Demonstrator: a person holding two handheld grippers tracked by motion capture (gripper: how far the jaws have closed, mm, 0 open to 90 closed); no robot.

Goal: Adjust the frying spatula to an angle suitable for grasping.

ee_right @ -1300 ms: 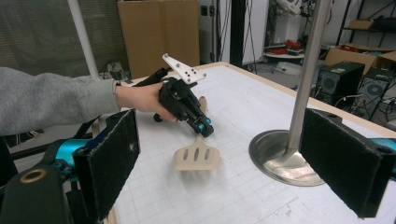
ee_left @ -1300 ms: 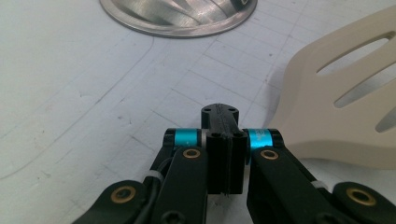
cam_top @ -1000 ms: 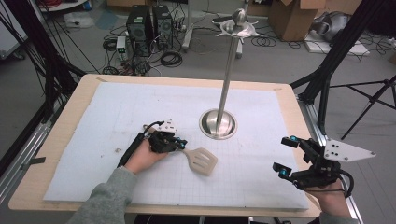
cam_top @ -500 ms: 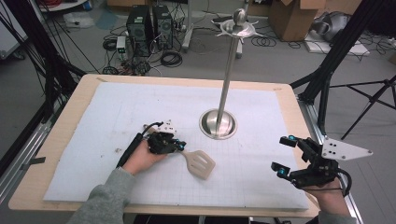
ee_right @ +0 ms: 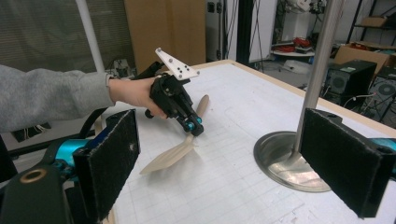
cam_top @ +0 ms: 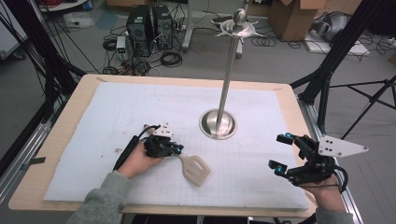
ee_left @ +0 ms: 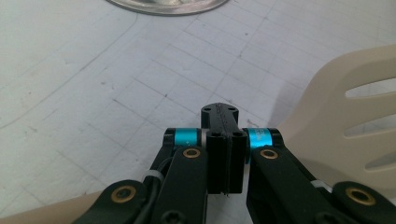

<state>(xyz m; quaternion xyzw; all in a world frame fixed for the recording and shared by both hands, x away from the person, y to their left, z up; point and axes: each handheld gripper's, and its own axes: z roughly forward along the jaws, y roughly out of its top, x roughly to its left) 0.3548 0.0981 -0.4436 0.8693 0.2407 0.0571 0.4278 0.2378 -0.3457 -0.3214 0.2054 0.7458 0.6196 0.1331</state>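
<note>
With the left tongs [cam_top: 177,148] clamped tight on the spatula [cam_top: 194,169] handle, lift it level while the right tongs [cam_top: 281,153] wait wide open, empty.

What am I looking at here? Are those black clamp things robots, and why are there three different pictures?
No robot: a person holds a hand tool with two fingers in each hand. The high view looks down on the table; the other two pictures come from cameras riding on each tool. The left gripper is clamped on the neck of a beige slotted spatula, whose blade tip rests on the white mat. The right gripper hovers open, holding nothing. Behind stands a tall metal stand with a round base.
</note>
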